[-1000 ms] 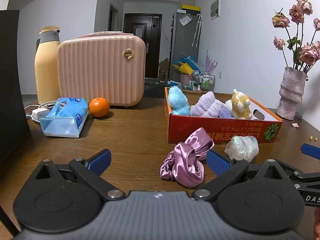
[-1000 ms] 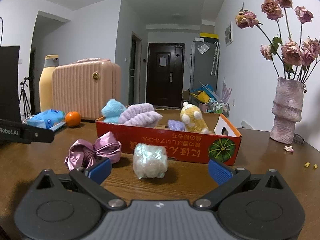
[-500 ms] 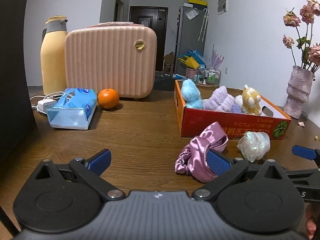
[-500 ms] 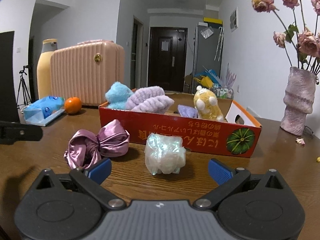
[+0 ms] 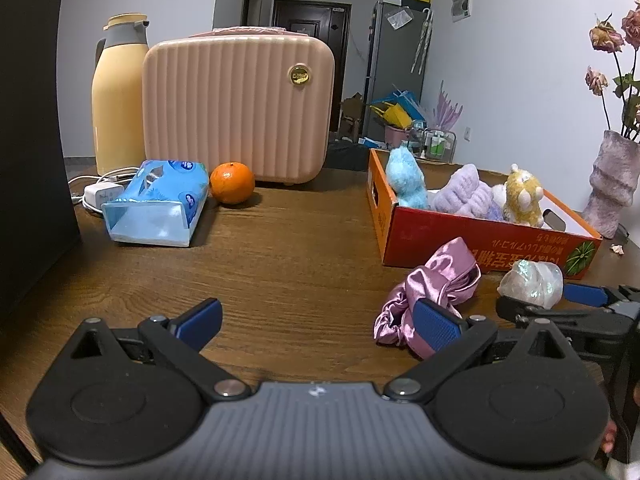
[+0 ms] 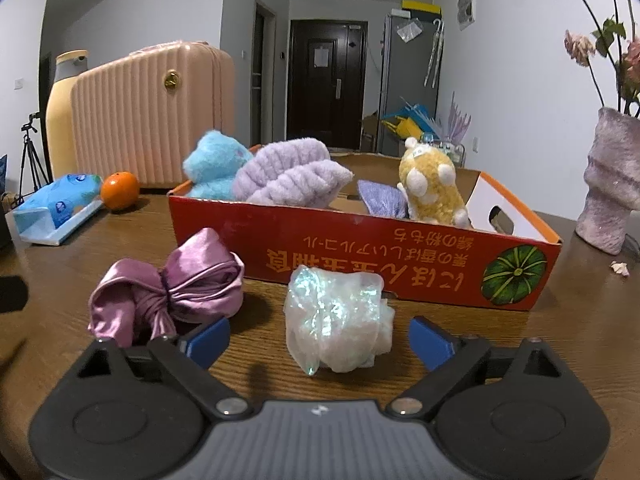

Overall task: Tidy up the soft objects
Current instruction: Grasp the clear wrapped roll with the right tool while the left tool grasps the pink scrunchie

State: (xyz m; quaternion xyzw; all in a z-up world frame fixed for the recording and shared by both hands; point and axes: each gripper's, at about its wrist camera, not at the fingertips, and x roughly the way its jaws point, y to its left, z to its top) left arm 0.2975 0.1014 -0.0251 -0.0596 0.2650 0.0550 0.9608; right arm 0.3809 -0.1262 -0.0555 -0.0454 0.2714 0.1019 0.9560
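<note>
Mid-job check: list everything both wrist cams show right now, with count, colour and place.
box: 1, red-orange, table right
plush toys: 2, yellow and blue, in box
fluffy headband: 1, lilac, in box
satin scrunchie: 1, pink-purple, before box
iridescent scrunchie: 1, white, before box
case: 1, pink, rear
thermos: 1, yellow, beside case
orange: 1
tissue pack: 1, blue
vase: 1, mauve, right
left tool: open
right tool: open, flanking iridescent scrunchie
</note>
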